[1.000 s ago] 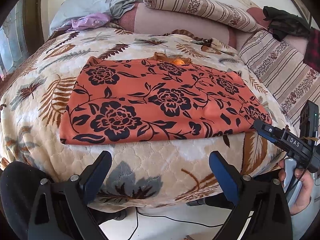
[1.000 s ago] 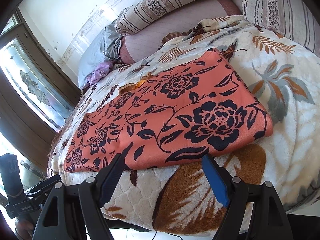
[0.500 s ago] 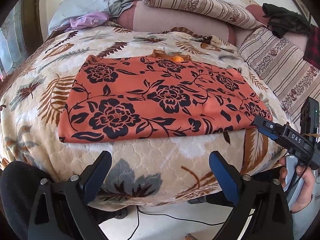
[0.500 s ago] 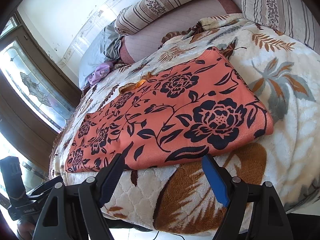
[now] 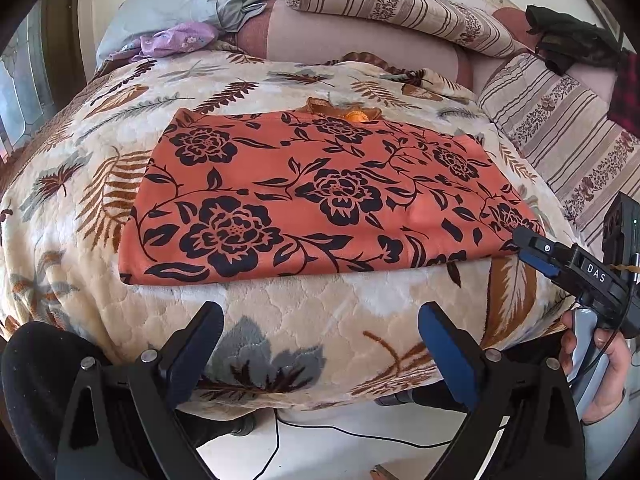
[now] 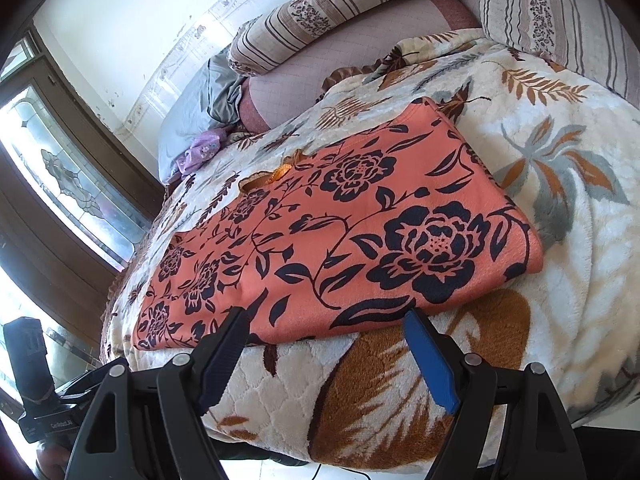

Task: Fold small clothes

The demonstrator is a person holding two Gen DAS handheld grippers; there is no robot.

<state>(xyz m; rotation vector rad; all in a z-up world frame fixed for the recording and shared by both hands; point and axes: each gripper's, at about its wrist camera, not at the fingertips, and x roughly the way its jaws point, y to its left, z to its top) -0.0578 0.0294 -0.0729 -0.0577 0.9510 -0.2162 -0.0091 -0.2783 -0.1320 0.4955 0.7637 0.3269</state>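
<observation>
The orange floral garment (image 5: 320,196) lay flat near the bed's (image 5: 280,312) front edge; the left tool (image 5: 320,332) and the right tool (image 6: 326,330) hovered wide open, holding nothing.

An orange garment with a black flower print (image 6: 340,240) lies folded flat in a rectangle on a cream leaf-patterned blanket (image 6: 560,208), an orange ribbon (image 6: 276,172) showing at its far edge. The right gripper (image 6: 326,344) hangs at the garment's near edge, its jaws wide apart with nothing between them. Striped cushions (image 6: 320,12) and a grey pillow (image 6: 192,112) lie beyond; the left gripper (image 6: 44,420) shows at lower left.
</observation>
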